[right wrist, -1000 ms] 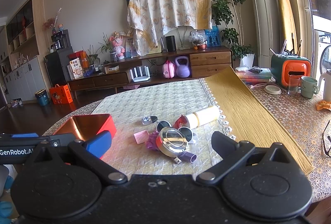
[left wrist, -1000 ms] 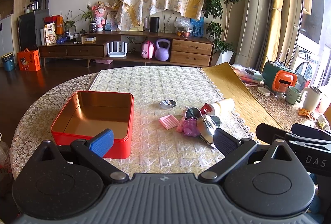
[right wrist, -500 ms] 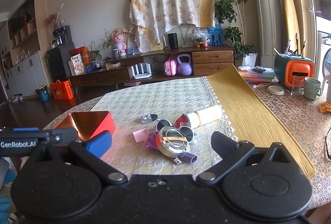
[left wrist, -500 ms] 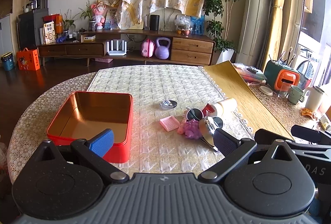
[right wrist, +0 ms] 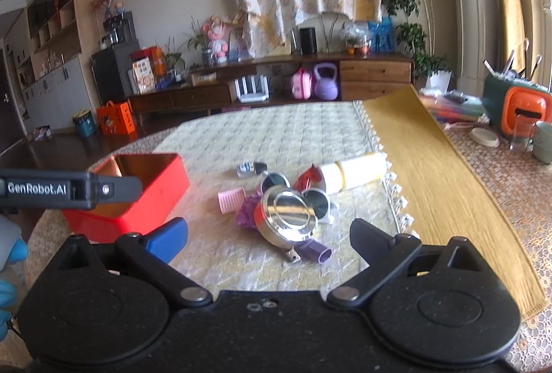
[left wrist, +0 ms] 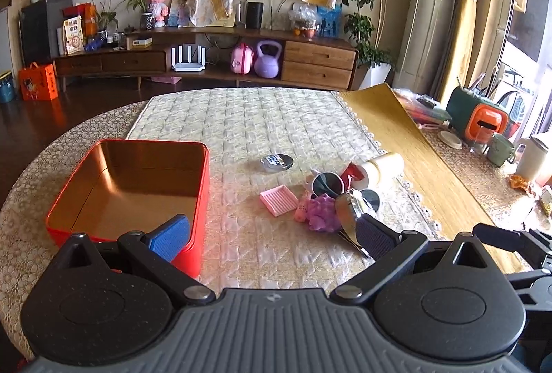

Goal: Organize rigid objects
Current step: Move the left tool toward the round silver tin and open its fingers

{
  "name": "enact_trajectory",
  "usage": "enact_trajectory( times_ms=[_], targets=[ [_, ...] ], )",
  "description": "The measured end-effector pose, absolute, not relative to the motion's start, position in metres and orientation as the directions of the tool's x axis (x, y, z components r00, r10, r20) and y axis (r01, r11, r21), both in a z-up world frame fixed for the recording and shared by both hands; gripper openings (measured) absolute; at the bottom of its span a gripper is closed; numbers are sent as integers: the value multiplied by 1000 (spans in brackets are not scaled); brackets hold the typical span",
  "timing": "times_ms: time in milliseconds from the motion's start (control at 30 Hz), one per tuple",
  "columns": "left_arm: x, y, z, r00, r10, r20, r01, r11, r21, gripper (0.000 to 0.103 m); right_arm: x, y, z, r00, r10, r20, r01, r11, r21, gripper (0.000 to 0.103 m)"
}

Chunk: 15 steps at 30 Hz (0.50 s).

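An empty red tin box [left wrist: 203, 187] with a gold inside sits on the left of the quilted mat; it also shows in the right wrist view [right wrist: 151, 193]. A pile of small objects lies right of it: a round silver tin [right wrist: 286, 218], a pink comb [left wrist: 278, 200], a purple toy [left wrist: 322, 218], white sunglasses [left wrist: 326, 183], a cream bottle [right wrist: 355, 173] and a small dark disc [left wrist: 277, 162]. My left gripper [left wrist: 272, 235] is open and empty, near the box's front corner. My right gripper [right wrist: 269, 235] is open and empty, just short of the silver tin.
A yellow runner [left wrist: 407, 145] lies right of the mat. Mugs [left wrist: 500, 149], a kettle and an orange-green holder [left wrist: 483, 121] stand at the table's right edge. A sideboard [left wrist: 207, 59] lines the far wall.
Both grippers have moved forward and a little lower toward the table; the box and the pile look larger. Nothing was grasped or moved.
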<state>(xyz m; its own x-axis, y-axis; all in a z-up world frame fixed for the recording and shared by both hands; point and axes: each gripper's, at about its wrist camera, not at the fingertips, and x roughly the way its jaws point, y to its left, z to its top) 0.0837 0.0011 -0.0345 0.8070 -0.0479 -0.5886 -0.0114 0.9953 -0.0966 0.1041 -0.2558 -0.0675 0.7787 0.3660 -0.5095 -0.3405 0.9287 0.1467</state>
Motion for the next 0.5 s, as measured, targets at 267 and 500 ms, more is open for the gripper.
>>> enact_trajectory(
  times_ms=[267, 500],
  targets=[
    [118, -9, -49, 785, -66, -616, 33, 997, -65, 103, 137, -250, -94, 725, 388, -569, -444, 895, 45, 90],
    [141, -17, -66, 760, -74, -646, 64, 997, -40, 103, 164, -252, -105, 683, 415, -602, -523, 852, -6, 87]
  ],
)
